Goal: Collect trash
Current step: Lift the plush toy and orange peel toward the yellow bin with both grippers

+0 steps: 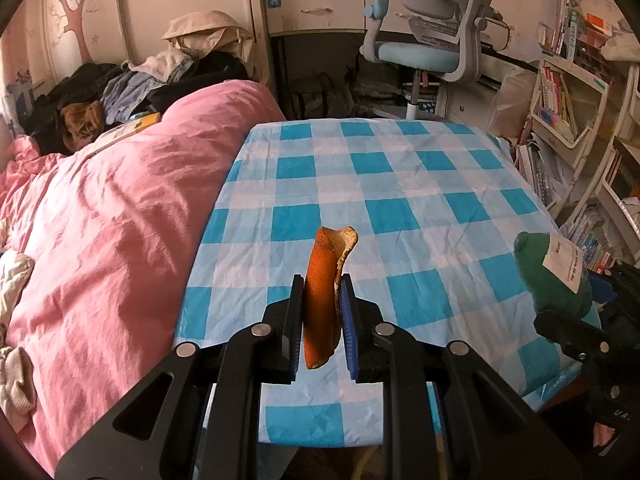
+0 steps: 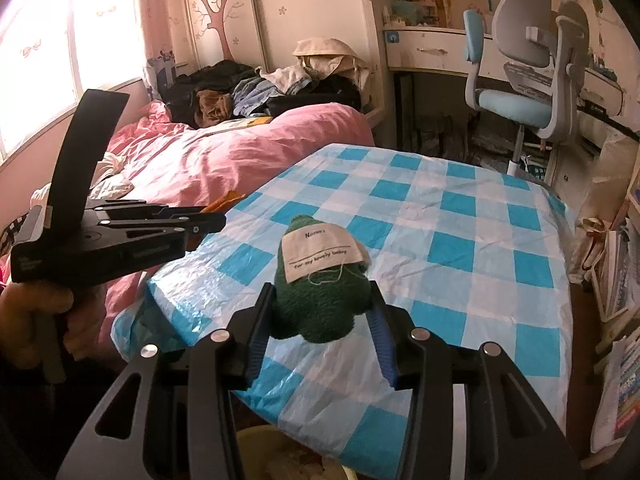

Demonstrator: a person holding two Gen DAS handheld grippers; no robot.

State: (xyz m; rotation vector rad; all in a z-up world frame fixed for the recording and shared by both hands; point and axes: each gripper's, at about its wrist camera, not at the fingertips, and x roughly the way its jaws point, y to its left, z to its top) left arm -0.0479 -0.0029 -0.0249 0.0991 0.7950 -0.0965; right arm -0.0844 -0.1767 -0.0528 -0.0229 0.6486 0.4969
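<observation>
Over the near table edge, the left gripper [image 1: 322,284] pinches an orange peel [image 1: 322,300] and the right gripper [image 2: 318,304] clamps a green plush scrap [image 2: 320,304]; both likely need carrying to the bin [image 2: 256,438] below. Beyond, the checked tablecloth [image 1: 400,184].

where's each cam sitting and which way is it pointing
Left wrist: rides the left gripper, looking forward over the checked tablecloth toward the desk chair; its fingers clamp an orange peel.
Right wrist: rides the right gripper, same heading; its fingers clamp a green plush; the person's left hand shows.
Shared: tablecloth, pink duvet, chair, each other's gripper.
</observation>
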